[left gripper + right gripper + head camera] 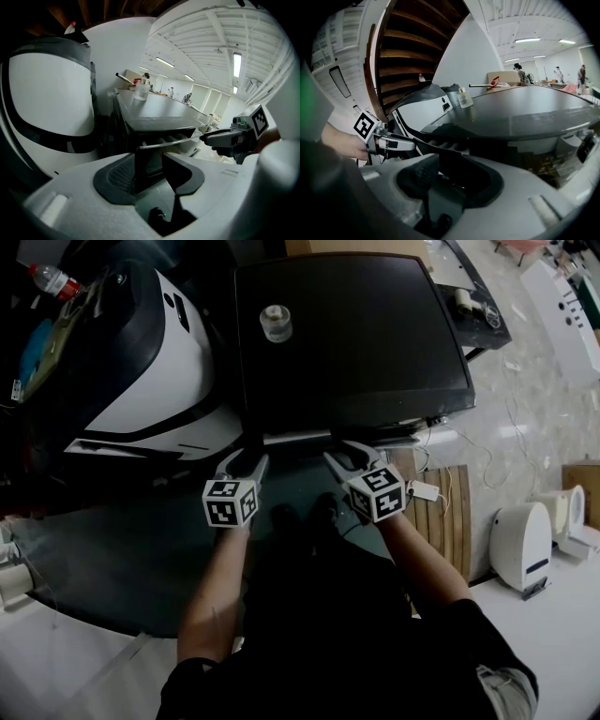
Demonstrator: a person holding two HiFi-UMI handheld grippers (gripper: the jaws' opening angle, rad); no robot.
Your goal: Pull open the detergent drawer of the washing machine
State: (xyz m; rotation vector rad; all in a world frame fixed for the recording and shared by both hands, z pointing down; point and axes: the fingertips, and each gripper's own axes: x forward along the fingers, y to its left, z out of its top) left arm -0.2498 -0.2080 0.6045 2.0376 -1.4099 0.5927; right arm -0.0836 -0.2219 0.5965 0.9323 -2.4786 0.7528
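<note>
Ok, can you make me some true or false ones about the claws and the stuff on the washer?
1. A small jar stands on the washer's dark top. True.
2. Both claws are shut tight. False: the left claw and the right claw are both open, gripping nothing.
3. The left claw is holding the jar. False: the jar stands alone on top, far from both claws.
4. A red-capped bottle is off to the washer's left. True.
</note>
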